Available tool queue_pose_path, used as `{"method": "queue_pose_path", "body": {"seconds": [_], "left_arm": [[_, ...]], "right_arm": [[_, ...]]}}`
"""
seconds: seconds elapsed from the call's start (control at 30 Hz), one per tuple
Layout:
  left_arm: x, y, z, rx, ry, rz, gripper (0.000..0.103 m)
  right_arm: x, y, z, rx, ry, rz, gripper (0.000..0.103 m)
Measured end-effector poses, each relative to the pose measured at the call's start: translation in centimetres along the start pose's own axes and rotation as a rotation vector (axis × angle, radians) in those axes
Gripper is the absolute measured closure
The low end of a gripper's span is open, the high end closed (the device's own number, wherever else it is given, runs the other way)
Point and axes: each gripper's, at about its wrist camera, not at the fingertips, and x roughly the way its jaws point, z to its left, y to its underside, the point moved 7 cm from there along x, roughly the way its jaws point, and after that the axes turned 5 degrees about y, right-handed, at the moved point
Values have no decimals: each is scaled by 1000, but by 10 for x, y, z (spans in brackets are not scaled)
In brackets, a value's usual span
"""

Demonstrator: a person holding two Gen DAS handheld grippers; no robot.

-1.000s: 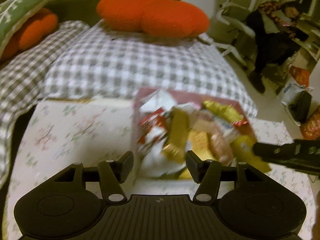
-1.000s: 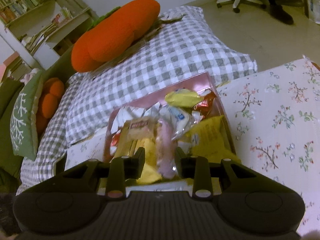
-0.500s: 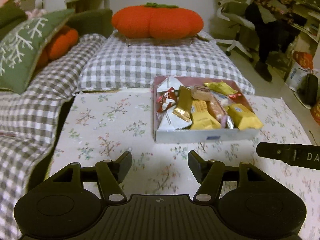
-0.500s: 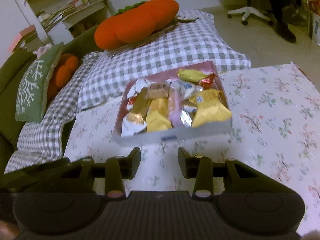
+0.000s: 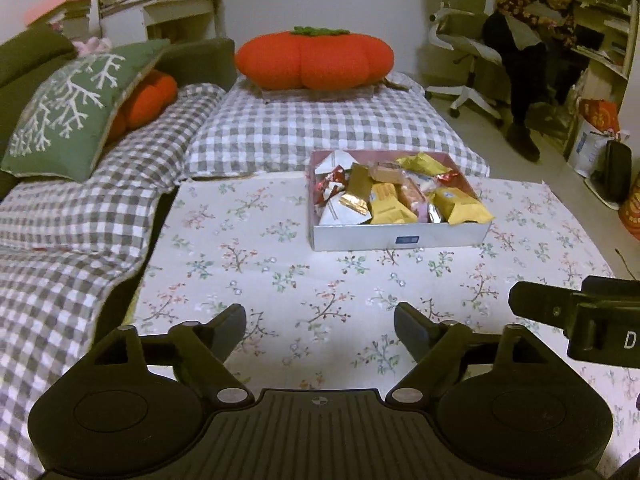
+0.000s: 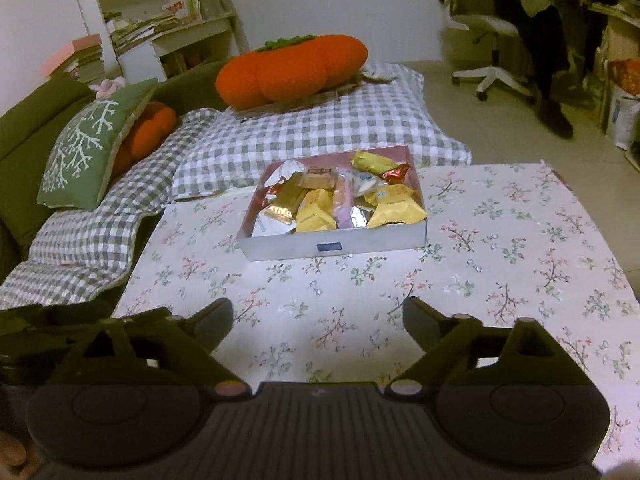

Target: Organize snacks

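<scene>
A shallow rectangular cardboard box [image 5: 400,236] with a pale grey front wall and a pink inside is sitting on the floral-print cloth-covered tabletop [image 5: 248,264], toward its far edge and a little right of the middle in the left wrist view, and it is holding a loose heap of wrapped snacks [image 5: 384,200]: yellow packets, gold foil ones, a pink one, silver-white ones and a couple of red wrappers, all lying jumbled on one another. The black left gripper [image 5: 320,326] is hovering over the near part of the tabletop with its jaws spread wide and nothing between them, well apart from the box. The black right gripper [image 6: 318,318] is doing the same over the near edge, jaws wide apart and empty, with the same box [image 6: 332,244] and its snacks [image 6: 340,204] lying ahead of it toward the far edge. In the left wrist view the right gripper's body is showing at the right edge, level with the left one. Beyond the far edge of the tabletop a grey-and-white checked cushion [image 5: 320,136] is carrying a large orange persimmon-shaped plush pillow [image 5: 314,60], and a green pillow with a white branch pattern [image 5: 76,104] is leaning on the sofa at the left.
</scene>
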Motion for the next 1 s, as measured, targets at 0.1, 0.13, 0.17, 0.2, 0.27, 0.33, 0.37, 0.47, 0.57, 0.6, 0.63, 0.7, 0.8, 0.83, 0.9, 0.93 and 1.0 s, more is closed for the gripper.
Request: {"method": "queue_pose_path", "body": {"seconds": [0.1,0.13,0.17,0.2,0.27,0.33,0.37,0.47,0.57,0.6,0.63,0.7,0.8,0.83,0.9,0.93,1.0], "left_arm": [[-7,1,-2,4,-9,-2,16],[-9,1,-4,7,-9,-5,14],[-11,1,-5,11,-6,-7,13],[-13,1,-6,15,-9,-10,11],[-15,1,-6,14,-18,-13,9],[-17,1,-6,7,-26,-12,8],[-18,1,-7,6,-28,-9,8],[-20,1,-8,13,-41,-10,8],[-21,0,-9,17,-50,-11,7],[-21,0,-10,14,-49,-11,6],[-22,0,-10,12,-49,-12,6],[-22,0,-10,13,-54,-11,6],[-22,0,-9,10,-56,-12,6],[-22,-1,-9,9,-57,-14,6],[-22,-1,-8,7,-62,-17,5],[-21,-1,-7,6,-63,-16,4],[-20,0,-6,6,-64,-11,4]], "right_arm": [[-4,4,1,2,7,-4,5],[-6,7,1,-3,11,-7,4],[-7,8,2,-7,14,-7,3],[-7,9,2,-11,17,-5,3],[-10,12,2,-13,10,-1,2],[-12,14,1,-7,11,-1,2],[-12,14,0,-4,11,-2,2],[-15,15,-1,1,12,-2,1],[-15,15,-1,-3,13,-5,1],[-15,15,-1,-5,15,-6,1],[-16,15,-2,-5,17,-7,1],[-15,17,-2,-1,16,-5,1],[-15,18,-2,-8,20,-1,1],[-15,18,-2,-8,20,-3,1],[-15,18,-2,-7,20,-1,1],[-15,18,-2,-8,20,-1,1],[-15,19,-1,-11,23,-1,1]]}}
